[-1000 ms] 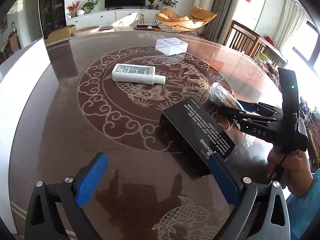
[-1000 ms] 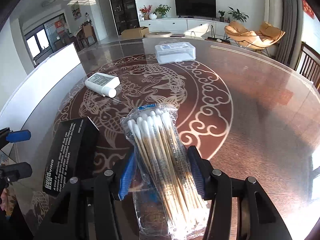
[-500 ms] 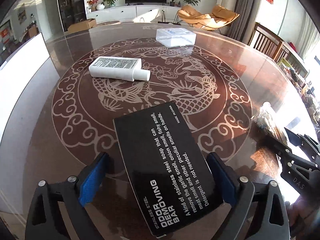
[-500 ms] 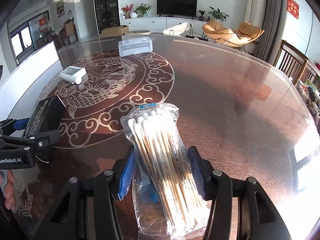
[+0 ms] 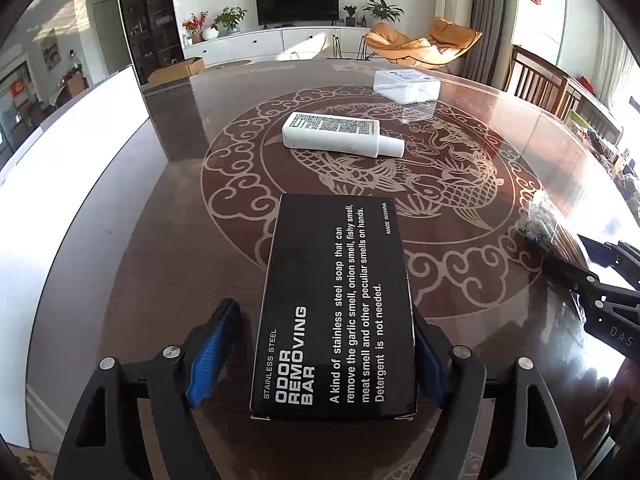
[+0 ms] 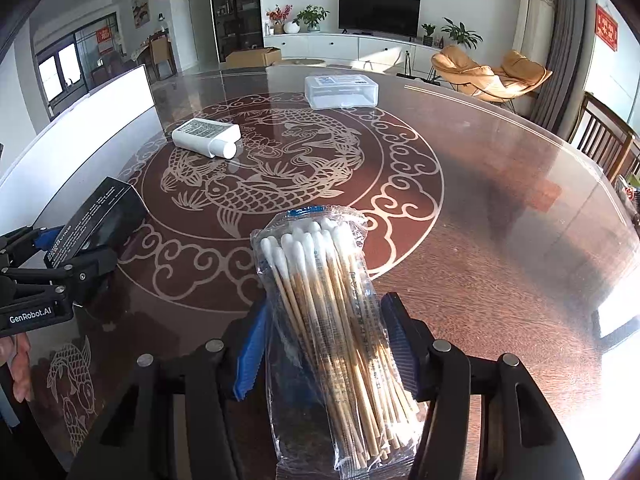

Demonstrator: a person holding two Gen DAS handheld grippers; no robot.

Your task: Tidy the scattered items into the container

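My left gripper [image 5: 320, 356] is closing around a black box labelled "Odor Removing Bar" [image 5: 336, 296]; the right pad touches it, and a small gap shows at the left pad. My right gripper [image 6: 324, 344] is shut on a clear pack of cotton swabs [image 6: 332, 320] and holds it above the table. A white bottle [image 5: 340, 135] lies on its side mid-table, also in the right wrist view [image 6: 206, 137]. A clear plastic container [image 5: 406, 85] with its lid on stands at the far side, also in the right wrist view [image 6: 341, 90].
The round dark table [image 6: 500, 220] has a fish pattern in the middle. A white panel [image 5: 68, 184] runs along its left side. Wooden chairs [image 6: 604, 140] stand at the right edge. The left gripper [image 6: 44, 280] shows at the left of the right wrist view.
My left gripper has swung onto the black box, squared up with it and narrowed its jaws around it. My right gripper keeps the swab pack and has turned back toward the table's middle.
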